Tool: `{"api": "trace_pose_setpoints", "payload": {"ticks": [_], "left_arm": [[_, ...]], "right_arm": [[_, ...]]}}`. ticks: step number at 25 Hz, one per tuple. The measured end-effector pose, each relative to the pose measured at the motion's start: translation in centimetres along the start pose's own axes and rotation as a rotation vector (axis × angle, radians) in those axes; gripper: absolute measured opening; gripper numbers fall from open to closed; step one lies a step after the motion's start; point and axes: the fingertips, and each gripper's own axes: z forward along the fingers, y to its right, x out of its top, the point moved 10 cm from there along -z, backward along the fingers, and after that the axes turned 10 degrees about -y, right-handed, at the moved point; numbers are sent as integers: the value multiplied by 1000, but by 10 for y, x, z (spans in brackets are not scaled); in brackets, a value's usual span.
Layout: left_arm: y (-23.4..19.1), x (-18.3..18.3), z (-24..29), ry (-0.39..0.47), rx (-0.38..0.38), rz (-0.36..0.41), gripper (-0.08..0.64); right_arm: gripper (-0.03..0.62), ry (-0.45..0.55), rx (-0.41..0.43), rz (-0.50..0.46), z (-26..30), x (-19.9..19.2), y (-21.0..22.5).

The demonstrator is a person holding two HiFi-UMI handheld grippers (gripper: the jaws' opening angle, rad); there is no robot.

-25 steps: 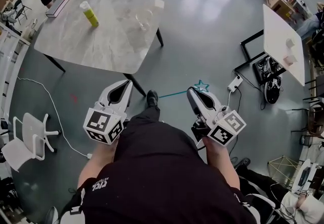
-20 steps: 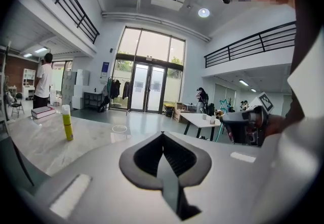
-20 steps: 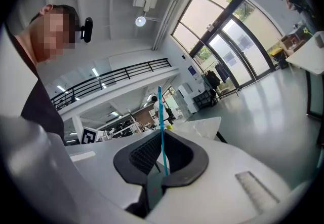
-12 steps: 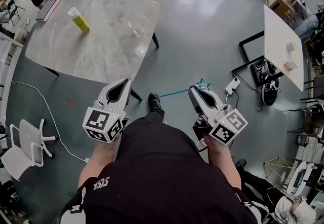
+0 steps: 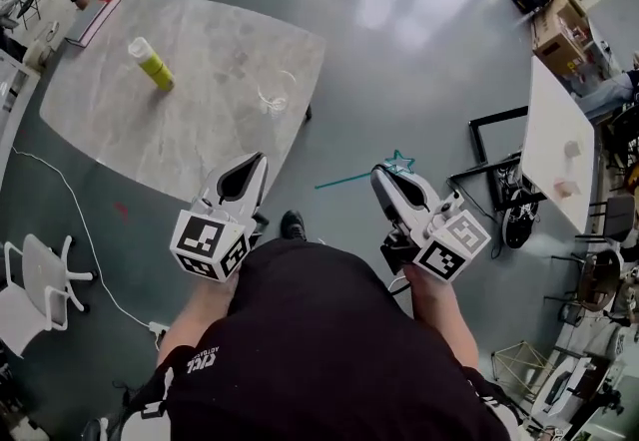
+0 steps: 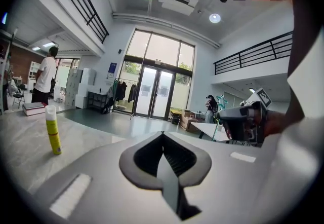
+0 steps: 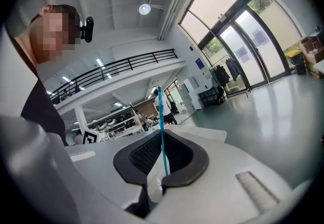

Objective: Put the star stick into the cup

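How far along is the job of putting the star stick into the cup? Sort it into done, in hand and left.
Done: the right gripper is shut on the star stick. In hand: it holds the stick over the floor, beside the marble table; the left gripper is shut, empty. Left: reaching the clear cup on that table and dropping the stick in.

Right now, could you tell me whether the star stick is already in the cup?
No, the star stick is clamped in the right tool over the floor, apart from the cup on the table.
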Motion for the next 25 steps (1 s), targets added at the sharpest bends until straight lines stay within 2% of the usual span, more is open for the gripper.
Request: {"api": "trace_pose_setpoints", "payload": {"ticks": [4, 9, 13, 16, 19, 25], "left_arm": [[-13, 10, 22, -14, 22, -6, 3], [-17, 26, 34, -40, 73, -14, 3], [-17, 32, 49, -47, 165, -46, 3], [-16, 40, 66, -19, 241, -67, 3], [-20, 46, 73, 10, 319, -122, 3], [-20, 57, 103, 35, 423, -190, 3]], "right_arm": [[29, -8, 38, -19, 27, 25, 24], [29, -66, 107, -3, 56, 44, 51], [29, -109, 208, -8, 81, 64, 79], [29, -150, 282, -30, 103, 81, 107], [29, -193, 350, -53, 130, 99, 123], [29, -247, 452, -103, 166, 137, 160]]}}
